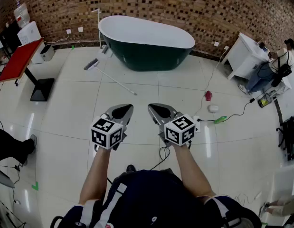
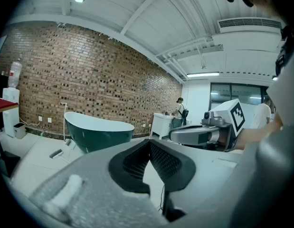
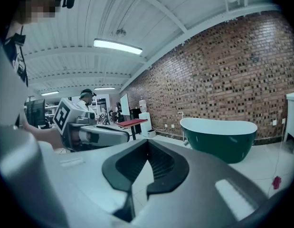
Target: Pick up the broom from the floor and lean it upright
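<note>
The broom lies flat on the white tile floor, its brush head next to the left end of the dark green bathtub and its handle running toward me. In the left gripper view the brush head is small at lower left. Both grippers hang at waist height well short of it. My left gripper is shut and holds nothing. The right gripper is beside it, also shut and holding nothing. Each one shows in the other's view: the right gripper, the left gripper.
A brick wall runs behind the tub. A red-topped table stands at left, a white cabinet with a seated person at right. Cables, a red item and a green item lie on the floor right of me.
</note>
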### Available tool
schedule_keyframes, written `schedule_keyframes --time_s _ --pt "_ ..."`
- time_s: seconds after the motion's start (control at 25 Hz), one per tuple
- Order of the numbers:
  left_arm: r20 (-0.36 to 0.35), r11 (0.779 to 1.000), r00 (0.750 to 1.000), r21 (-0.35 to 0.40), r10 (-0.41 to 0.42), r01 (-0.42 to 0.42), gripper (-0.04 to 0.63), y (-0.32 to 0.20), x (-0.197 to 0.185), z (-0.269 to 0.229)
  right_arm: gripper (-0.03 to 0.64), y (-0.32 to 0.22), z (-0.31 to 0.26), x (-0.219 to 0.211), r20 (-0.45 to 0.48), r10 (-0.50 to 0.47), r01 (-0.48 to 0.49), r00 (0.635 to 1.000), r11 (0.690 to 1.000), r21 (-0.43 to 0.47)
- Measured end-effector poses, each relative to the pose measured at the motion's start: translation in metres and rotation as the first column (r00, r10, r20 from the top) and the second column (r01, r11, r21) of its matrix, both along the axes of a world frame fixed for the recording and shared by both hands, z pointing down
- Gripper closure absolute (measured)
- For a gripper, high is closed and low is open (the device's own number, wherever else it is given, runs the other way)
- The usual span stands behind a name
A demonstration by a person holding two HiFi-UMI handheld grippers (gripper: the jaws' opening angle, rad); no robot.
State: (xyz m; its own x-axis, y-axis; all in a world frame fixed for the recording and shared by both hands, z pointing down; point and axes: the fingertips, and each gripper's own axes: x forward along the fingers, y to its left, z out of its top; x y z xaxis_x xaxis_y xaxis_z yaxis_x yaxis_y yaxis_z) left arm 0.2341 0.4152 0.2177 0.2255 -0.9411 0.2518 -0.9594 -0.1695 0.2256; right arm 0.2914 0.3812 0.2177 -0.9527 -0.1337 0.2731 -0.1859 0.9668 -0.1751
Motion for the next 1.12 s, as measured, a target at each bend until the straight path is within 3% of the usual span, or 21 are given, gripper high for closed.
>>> schedule_keyframes --time_s 0.6,1.12 --pt "-0.024 1.000 1.000 -0.016 0.018 -0.019 0.594 -0.020 -0.058 0.015 0.612 -0.025 0.011 -0.054 -0.017 0.039 -0.039 0.999 0.999 -0.013" --pt "-0.003 0.993 1.000 -0.118 -0.004 0.004 0.594 -0.145 -0.104 0.044 0.612 -0.179 0.026 -0.088 0.044 0.073 -0.068 0.996 0.992 -0.102"
